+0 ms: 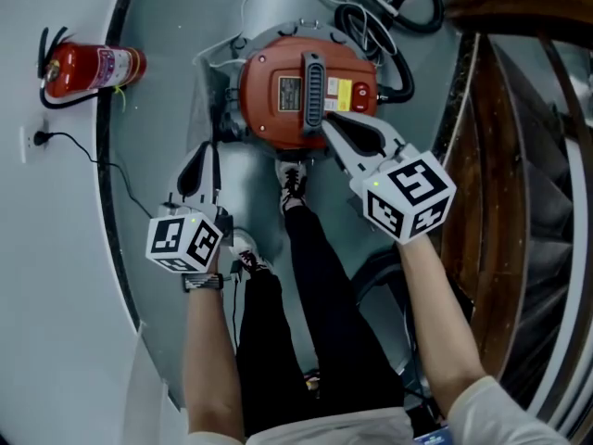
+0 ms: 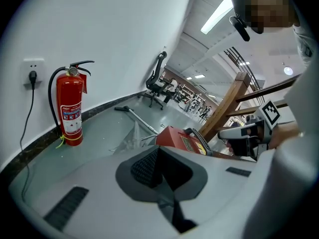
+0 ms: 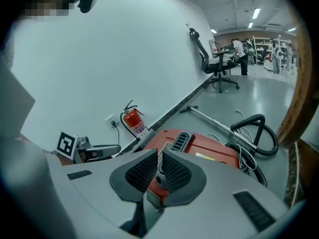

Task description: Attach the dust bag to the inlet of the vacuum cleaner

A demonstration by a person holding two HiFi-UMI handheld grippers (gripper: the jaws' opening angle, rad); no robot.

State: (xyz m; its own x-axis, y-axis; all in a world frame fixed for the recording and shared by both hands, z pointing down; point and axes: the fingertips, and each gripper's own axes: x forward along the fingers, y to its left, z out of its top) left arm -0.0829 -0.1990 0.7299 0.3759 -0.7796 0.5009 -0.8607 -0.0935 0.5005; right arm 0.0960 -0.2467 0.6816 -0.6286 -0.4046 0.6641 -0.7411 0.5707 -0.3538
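Note:
The red vacuum cleaner [image 1: 278, 82] sits on the floor in front of me, its black ribbed handle [image 1: 313, 86] running along the top. My right gripper [image 1: 326, 120] reaches down onto the near end of that handle. In the right gripper view the right gripper [image 3: 158, 154] has its pads almost together around a small grey catch, with the red vacuum cleaner [image 3: 214, 151] just beyond. My left gripper [image 1: 196, 170] hangs left of the vacuum, and the left gripper [image 2: 158, 152] is shut on nothing. I cannot make out a dust bag for certain; a clear plastic sheet [image 2: 130, 136] lies past the vacuum.
A red fire extinguisher [image 1: 93, 68] stands by the wall at the left, near a wall socket [image 1: 28, 139]. A black hose [image 3: 259, 133] and a metal wand [image 3: 214, 121] lie behind the vacuum. A wooden stair rail [image 1: 500, 156] runs along the right. My shoes [image 1: 292, 188] stand close to the vacuum.

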